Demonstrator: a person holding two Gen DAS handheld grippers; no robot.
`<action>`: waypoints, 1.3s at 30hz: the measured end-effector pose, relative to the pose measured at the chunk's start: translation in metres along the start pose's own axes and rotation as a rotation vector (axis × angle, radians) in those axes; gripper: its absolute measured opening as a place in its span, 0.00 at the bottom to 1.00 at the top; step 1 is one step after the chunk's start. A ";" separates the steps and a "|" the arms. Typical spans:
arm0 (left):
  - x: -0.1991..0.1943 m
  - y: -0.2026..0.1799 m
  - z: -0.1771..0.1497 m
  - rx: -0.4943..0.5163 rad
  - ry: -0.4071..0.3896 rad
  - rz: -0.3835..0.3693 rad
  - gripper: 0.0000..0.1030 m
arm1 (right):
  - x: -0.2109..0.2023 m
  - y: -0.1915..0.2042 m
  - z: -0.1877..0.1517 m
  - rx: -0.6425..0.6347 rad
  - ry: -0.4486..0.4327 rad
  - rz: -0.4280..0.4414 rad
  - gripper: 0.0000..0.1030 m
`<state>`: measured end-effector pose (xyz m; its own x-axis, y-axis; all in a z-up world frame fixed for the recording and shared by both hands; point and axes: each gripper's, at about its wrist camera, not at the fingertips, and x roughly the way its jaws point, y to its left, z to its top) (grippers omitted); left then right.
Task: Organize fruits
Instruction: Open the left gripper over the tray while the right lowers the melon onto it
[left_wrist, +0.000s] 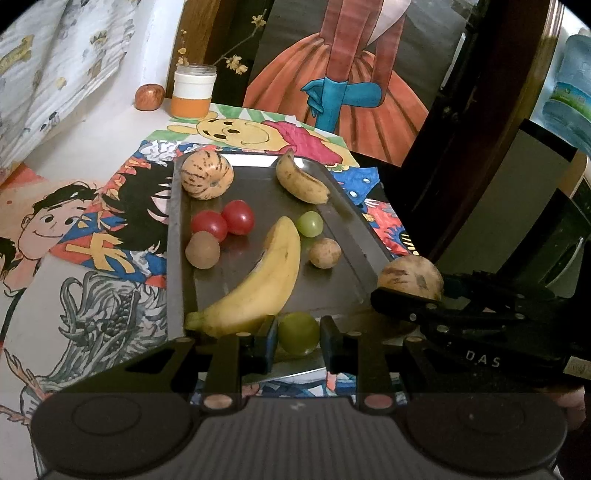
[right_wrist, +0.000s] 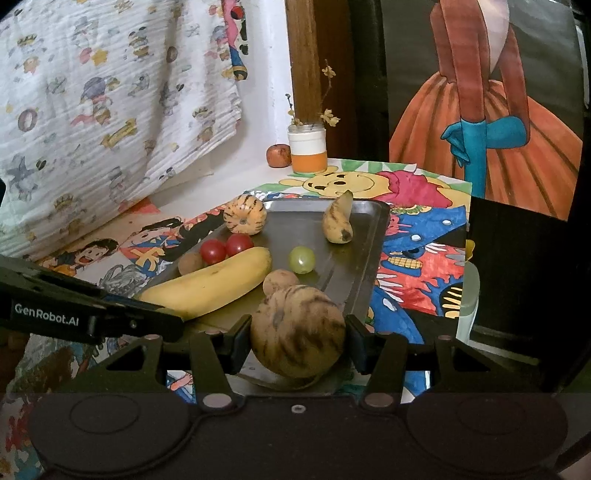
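Note:
A metal tray holds a striped melon, a small banana, two red tomatoes, a green grape, two brown round fruits and a long banana. My left gripper is shut on a green grape at the tray's near edge. My right gripper is shut on a striped melon, held above the tray's near right corner; this melon also shows in the left wrist view.
Colourful drawings cover the table around the tray. A white and orange jar with a twig and a red apple stand at the back. A patterned cloth hangs at the left. A dark cabinet stands at the right.

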<state>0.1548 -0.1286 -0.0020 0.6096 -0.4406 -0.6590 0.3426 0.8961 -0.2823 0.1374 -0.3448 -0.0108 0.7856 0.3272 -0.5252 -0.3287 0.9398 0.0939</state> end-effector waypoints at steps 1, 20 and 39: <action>0.000 0.000 0.000 -0.001 0.000 0.000 0.27 | 0.000 0.001 0.000 -0.010 -0.001 -0.002 0.53; 0.000 0.001 -0.004 -0.013 0.007 0.008 0.27 | -0.001 0.005 -0.003 -0.025 -0.012 -0.007 0.53; -0.004 -0.001 -0.007 -0.026 0.008 0.011 0.35 | -0.006 0.005 -0.008 -0.006 -0.018 -0.014 0.56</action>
<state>0.1473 -0.1275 -0.0037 0.6077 -0.4306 -0.6673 0.3171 0.9019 -0.2932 0.1267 -0.3426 -0.0138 0.7996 0.3157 -0.5108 -0.3205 0.9437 0.0815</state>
